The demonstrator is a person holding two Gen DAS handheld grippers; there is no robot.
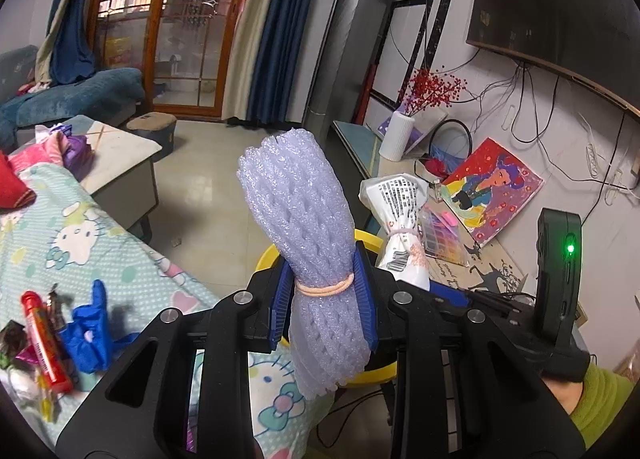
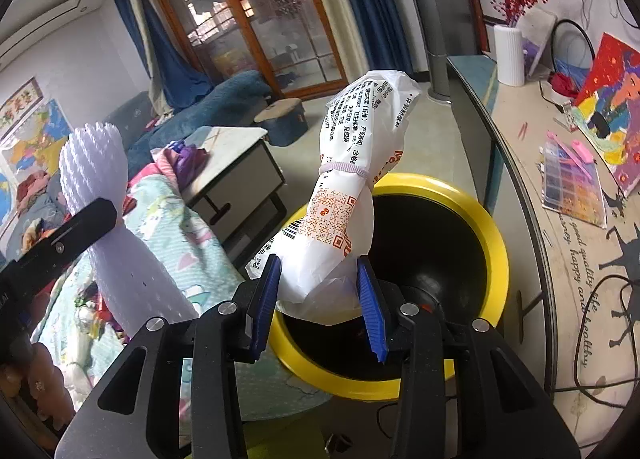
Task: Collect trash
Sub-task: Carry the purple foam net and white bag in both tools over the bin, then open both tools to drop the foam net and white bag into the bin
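My left gripper (image 1: 325,291) is shut on a bundle of white foam netting (image 1: 296,211) tied with a peach band; it stands upright between the blue pads. My right gripper (image 2: 320,299) is shut on a rolled white plastic bag (image 2: 352,179) with printed text, tied by a pale band. The bag hangs over the near rim of a yellow bin (image 2: 492,243) with a black inside. In the left wrist view the bag (image 1: 400,215) shows to the right and the bin (image 1: 266,257) lies behind the netting. The netting (image 2: 100,195) also shows at left in the right wrist view.
A bed with a cartoon-cat sheet (image 1: 80,235) holds a blue glove (image 1: 90,331), a red tube (image 1: 42,339) and small wrappers. A low table (image 2: 236,163) stands beyond it. A long counter (image 2: 568,259) at right carries a white vase (image 2: 509,55), a painting (image 1: 492,191) and cables.
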